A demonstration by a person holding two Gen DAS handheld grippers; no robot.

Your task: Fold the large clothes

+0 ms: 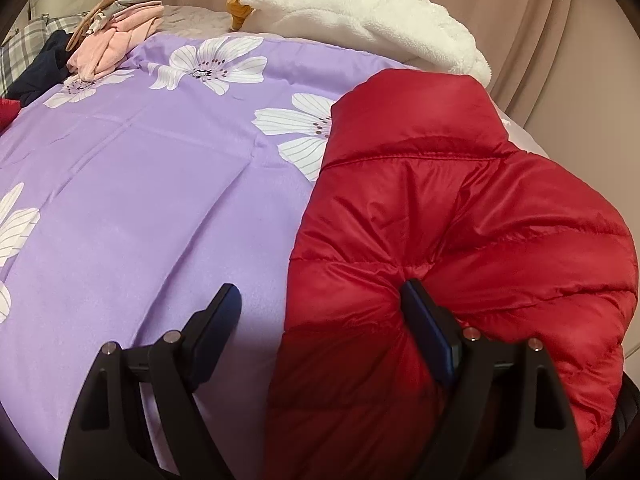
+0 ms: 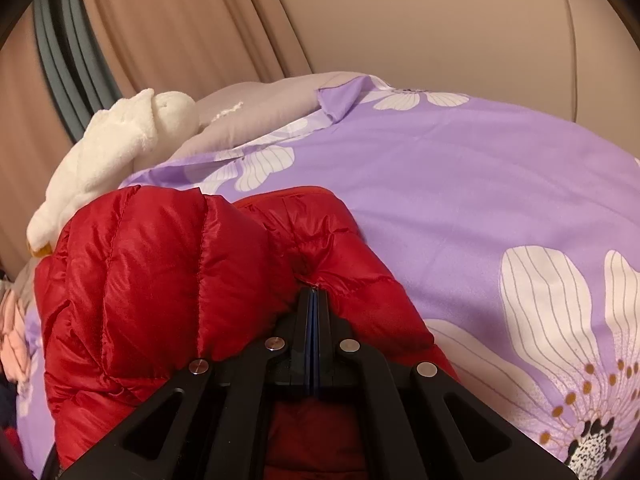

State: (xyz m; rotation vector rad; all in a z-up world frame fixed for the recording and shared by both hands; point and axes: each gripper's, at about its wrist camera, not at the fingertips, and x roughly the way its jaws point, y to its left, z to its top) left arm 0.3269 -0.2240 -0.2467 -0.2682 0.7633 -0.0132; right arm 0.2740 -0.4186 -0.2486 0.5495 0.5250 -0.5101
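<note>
Item: red quilted down jacket (image 1: pixel 460 220), puffy and slippery-looking, lying bunched on a lilac bedsheet printed with white flowers (image 1: pixel 160 200), ahead and to the right of the left gripper (image 1: pixel 320 300)

Left gripper: jaws standing wide apart, holding nothing; its right finger (image 1: pixel 424 320) is pressing into the jacket's padding while its left finger is hovering over bare sheet

Right gripper (image 2: pixel 314 292): jaws closed together, pinching a thin fold of the red jacket at their tips; the bulk of the jacket is lying ahead and to its left

Bystanders: white fleece garment (image 1: pixel 360 20) lying beyond the jacket, pink clothes pile (image 1: pixel 116 44) sitting far ahead-left of the left gripper

Step judged in hand: securing a second hold before folding. Advice: the left gripper is best placed straddling a seam or edge, not loose padding, closing fully before lifting; both holds are best kept level so the slick fabric is not sliding out
</note>
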